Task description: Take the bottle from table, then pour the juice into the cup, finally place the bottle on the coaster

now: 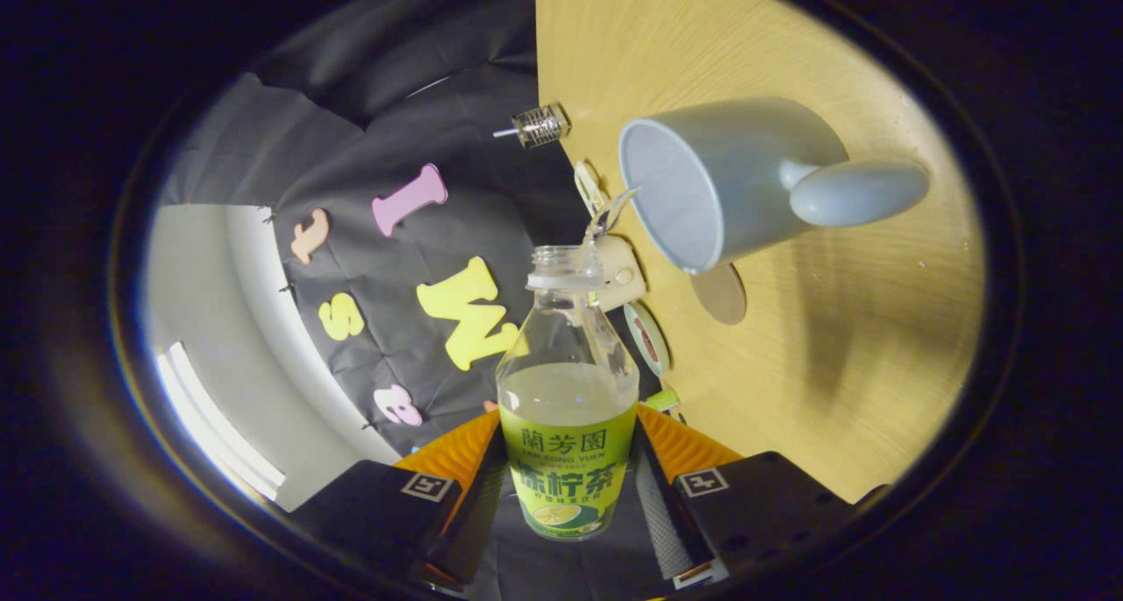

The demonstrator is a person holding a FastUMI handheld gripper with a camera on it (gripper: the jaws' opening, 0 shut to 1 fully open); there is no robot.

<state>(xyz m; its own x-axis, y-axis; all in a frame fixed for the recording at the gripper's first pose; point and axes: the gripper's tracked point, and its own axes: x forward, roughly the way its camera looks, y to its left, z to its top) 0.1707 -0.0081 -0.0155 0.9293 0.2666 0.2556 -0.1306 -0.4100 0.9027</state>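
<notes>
My gripper (pixel 568 434) is shut on a clear juice bottle (pixel 568 347) with a green label, and both orange fingers (pixel 680 447) press its lower body. The whole view is rolled over sideways, so the wooden table (pixel 842 364) stands like a wall beside the bottle. The bottle has no cap and holds pale liquid up to about its shoulder. A thin clear splash (pixel 610 211) runs from its mouth to the rim of the pale blue-grey cup (pixel 702 180), which stands on the table just beyond the bottle's mouth. A round brown coaster (pixel 719 292) lies flat beside the cup's base.
Along the table's edge near the bottle neck sit a cream-coloured object (pixel 621 275), a roll of tape (pixel 649 338) and a small green item (pixel 662 399). A small glass-and-metal piece (pixel 540 125) stands farther along that edge. The cup's handle (pixel 864 193) points away from the bottle.
</notes>
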